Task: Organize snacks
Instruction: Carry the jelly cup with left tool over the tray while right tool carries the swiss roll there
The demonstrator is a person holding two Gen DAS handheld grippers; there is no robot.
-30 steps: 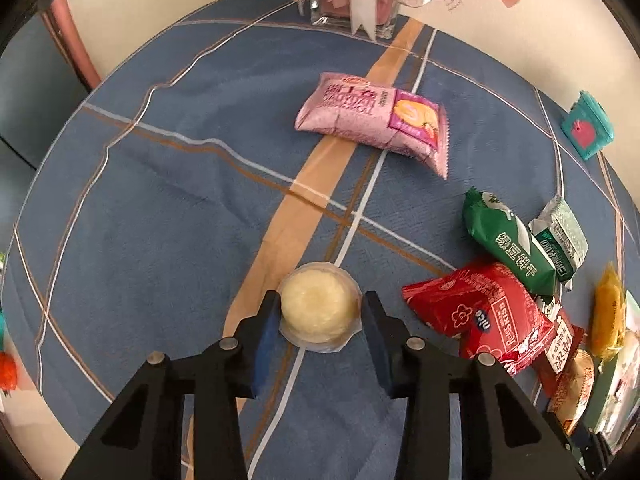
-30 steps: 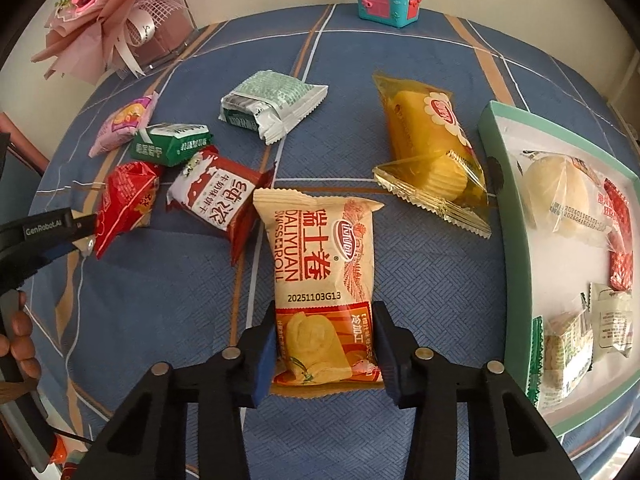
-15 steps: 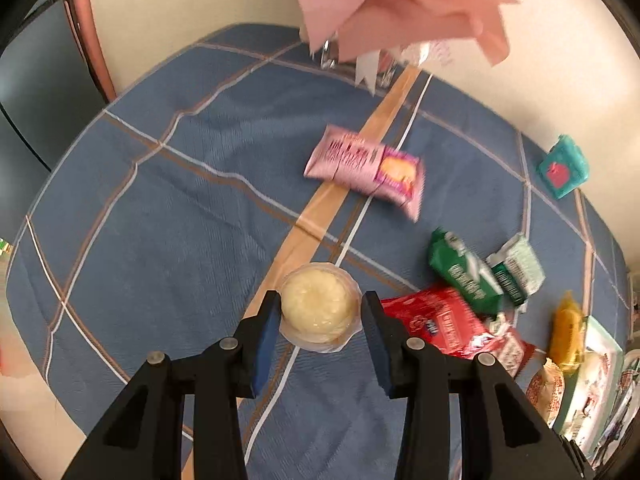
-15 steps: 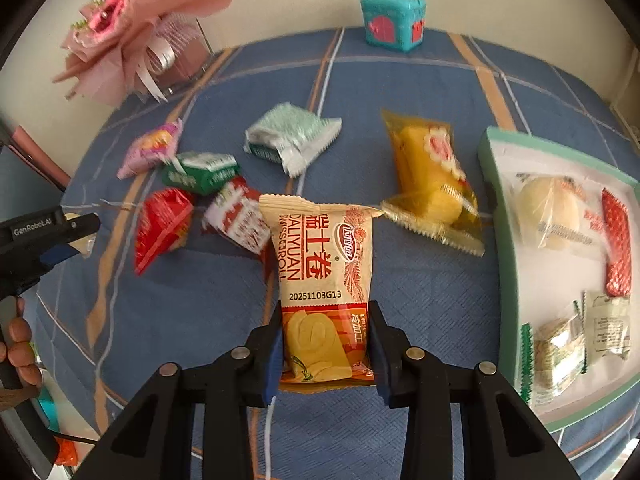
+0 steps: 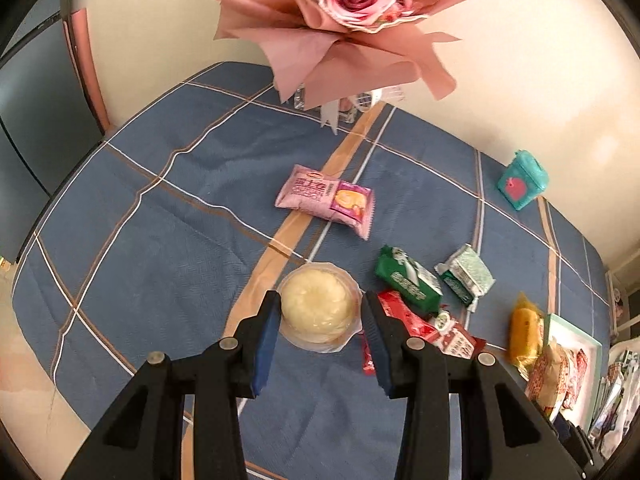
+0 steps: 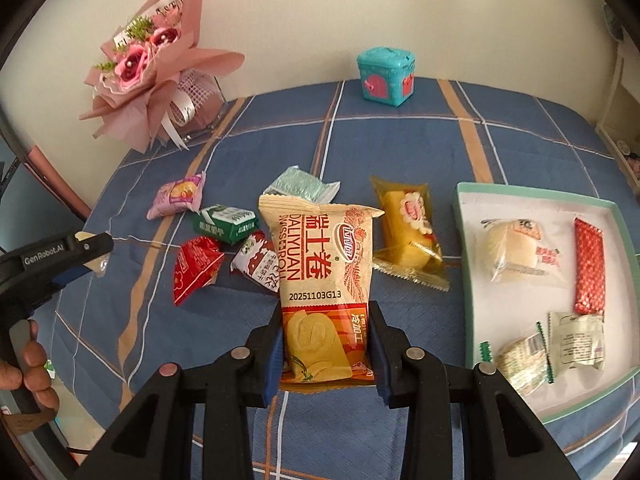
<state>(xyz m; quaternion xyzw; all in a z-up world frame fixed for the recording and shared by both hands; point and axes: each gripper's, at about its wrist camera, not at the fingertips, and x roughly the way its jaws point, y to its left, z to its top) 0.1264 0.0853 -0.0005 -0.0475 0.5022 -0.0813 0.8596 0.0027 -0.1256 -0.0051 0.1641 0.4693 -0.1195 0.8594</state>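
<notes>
A round pale-yellow pastry in a clear plastic cup (image 5: 318,306) is held off the blue checked cloth, its open face up. A tall orange-and-cream foil Swiss-roll packet (image 6: 325,280) stands nearly upright, gripped at its lower end. On the cloth lie a pink pillow packet (image 5: 326,205), a dark green wrapped bar (image 5: 408,280), a pale green crinkled packet (image 5: 466,276), a red foil packet (image 6: 196,268), a maroon-and-white packet (image 6: 258,266) and a clear yellow cake packet (image 6: 410,232). A white, teal-rimmed shallow tray (image 6: 460,208) holds about five wrapped snacks, though the exact count is hard to judge.
</notes>
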